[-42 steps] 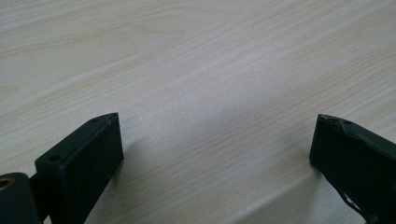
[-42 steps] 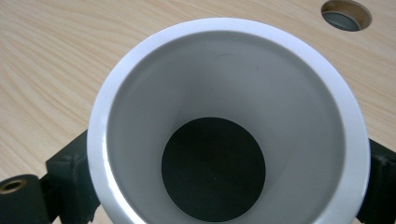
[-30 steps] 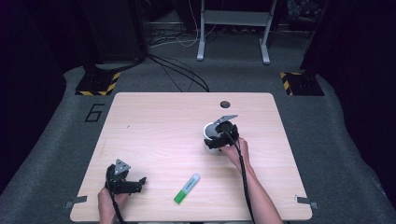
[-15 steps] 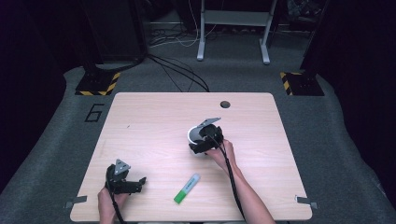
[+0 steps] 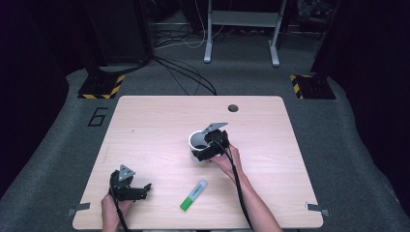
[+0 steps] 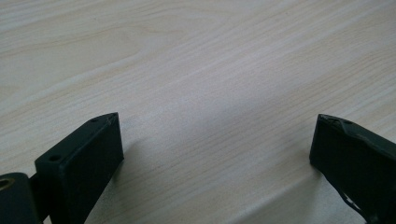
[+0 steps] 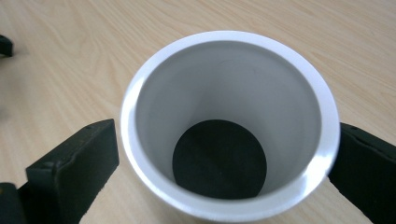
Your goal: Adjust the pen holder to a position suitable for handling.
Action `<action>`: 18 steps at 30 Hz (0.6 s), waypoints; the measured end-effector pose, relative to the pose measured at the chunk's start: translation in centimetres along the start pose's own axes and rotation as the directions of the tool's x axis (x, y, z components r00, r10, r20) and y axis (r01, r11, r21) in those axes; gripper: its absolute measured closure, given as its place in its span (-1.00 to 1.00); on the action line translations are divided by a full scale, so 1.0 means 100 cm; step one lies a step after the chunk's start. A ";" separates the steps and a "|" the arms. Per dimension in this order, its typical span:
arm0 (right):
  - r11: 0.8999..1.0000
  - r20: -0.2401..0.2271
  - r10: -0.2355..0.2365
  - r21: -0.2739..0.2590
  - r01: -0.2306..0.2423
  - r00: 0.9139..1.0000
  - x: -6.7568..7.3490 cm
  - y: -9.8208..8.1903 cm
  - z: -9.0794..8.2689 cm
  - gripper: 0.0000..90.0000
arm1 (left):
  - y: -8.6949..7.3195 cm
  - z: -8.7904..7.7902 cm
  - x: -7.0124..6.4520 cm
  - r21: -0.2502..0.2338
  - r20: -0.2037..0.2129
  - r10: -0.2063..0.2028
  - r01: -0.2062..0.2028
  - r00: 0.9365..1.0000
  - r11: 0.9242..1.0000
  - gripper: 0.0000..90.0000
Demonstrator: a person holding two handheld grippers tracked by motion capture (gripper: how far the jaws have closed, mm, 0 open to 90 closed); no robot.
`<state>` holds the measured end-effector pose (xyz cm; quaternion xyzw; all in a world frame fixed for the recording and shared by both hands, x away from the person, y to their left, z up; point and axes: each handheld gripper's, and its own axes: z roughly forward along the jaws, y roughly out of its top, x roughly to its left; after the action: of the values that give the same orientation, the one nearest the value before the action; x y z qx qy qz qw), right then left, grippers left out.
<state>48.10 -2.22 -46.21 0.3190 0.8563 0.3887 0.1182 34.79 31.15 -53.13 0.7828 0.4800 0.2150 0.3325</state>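
Note:
A white cup (image 5: 197, 138) with a dark bottom stands upright near the middle of the wooden table (image 5: 154, 121). My right gripper (image 5: 203, 149) is shut on it from the near right side. In the right gripper view the cup (image 7: 229, 93) sits between the two black jaws, one at each side of its wall, under my right gripper (image 7: 229, 158). My left gripper (image 5: 141, 189) rests low at the table's front left, open. Bare wood lies between the jaws of my left gripper (image 6: 215, 140). A green and white marker (image 5: 193, 195) lies flat near the front edge, between the two hands.
A small dark round hole (image 5: 233, 108) sits in the tabletop near its far edge. Metal clamps (image 5: 314, 209) stick out at the front corners. Beyond the table are grey floor, cables and a stand's legs (image 5: 241, 34).
My right gripper has carried the white cup leftward and slightly nearer, from right of centre toward the middle. The left gripper and the marker have stayed put.

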 end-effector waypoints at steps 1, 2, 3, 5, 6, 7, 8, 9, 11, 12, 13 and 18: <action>1.000 0.005 0.001 -0.014 0.000 1.000 0.001 -0.004 -0.008 -1.00 | 0.000 0.000 0.000 0.000 0.000 0.000 0.000 1.000 1.000 -0.94; 1.000 0.000 0.003 -0.017 -0.003 1.000 0.001 -0.006 -0.011 -1.00 | 0.000 0.000 0.000 0.000 -0.001 -0.002 0.002 1.000 1.000 -0.94; 1.000 0.000 0.003 -0.017 -0.003 1.000 0.001 -0.006 -0.011 -1.00 | 0.000 0.000 0.000 0.000 -0.001 -0.002 0.002 1.000 1.000 -0.94; 0.999 0.001 0.006 -0.034 -0.006 1.000 0.000 -0.013 -0.020 -1.00 | 0.000 0.000 -0.001 -0.004 -0.006 -0.006 0.006 1.000 1.000 -0.95; 0.999 0.004 0.023 -0.038 -0.023 1.000 -0.001 -0.018 -0.027 -1.00 | 0.000 0.000 -0.001 -0.002 -0.005 -0.012 0.012 1.000 1.000 -0.95; 0.998 0.013 0.032 -0.053 -0.031 0.999 -0.003 -0.026 -0.037 -1.00 | 0.000 -0.001 0.000 0.014 0.002 -0.009 0.009 1.000 1.000 -0.95; 0.998 0.013 0.032 -0.053 -0.031 0.999 -0.003 -0.026 -0.037 -1.00 | 0.000 -0.001 0.000 0.014 0.002 -0.009 0.009 1.000 1.000 -0.95; 0.997 0.019 0.038 -0.063 -0.037 0.999 -0.005 -0.034 -0.045 -1.00 | 0.000 -0.001 0.000 0.011 -0.004 -0.006 0.006 1.000 1.000 -0.96; 0.996 0.033 0.050 -0.071 -0.048 0.998 -0.009 -0.044 -0.054 -1.00 | -0.001 -0.003 0.000 0.009 -0.009 -0.022 0.022 1.000 1.000 -0.96; 0.996 0.033 0.050 -0.071 -0.048 0.998 -0.009 -0.044 -0.054 -1.00 | -0.001 -0.003 0.000 0.009 -0.009 -0.022 0.022 1.000 1.000 -0.96; 0.995 0.049 0.071 -0.076 -0.067 0.996 -0.013 -0.055 -0.062 -1.00 | -0.001 -0.003 0.000 -0.001 -0.011 -0.018 0.018 1.000 1.000 -0.96; 0.991 0.084 0.120 -0.071 -0.114 0.989 -0.023 -0.079 -0.076 -1.00 | -0.004 -0.008 -0.002 -0.020 -0.001 -0.063 0.063 0.998 0.998 -0.95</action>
<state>42.85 -12.01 -47.06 0.3813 0.8169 0.4084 0.1432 33.94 31.34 -52.82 0.7637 0.5028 0.2098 0.3464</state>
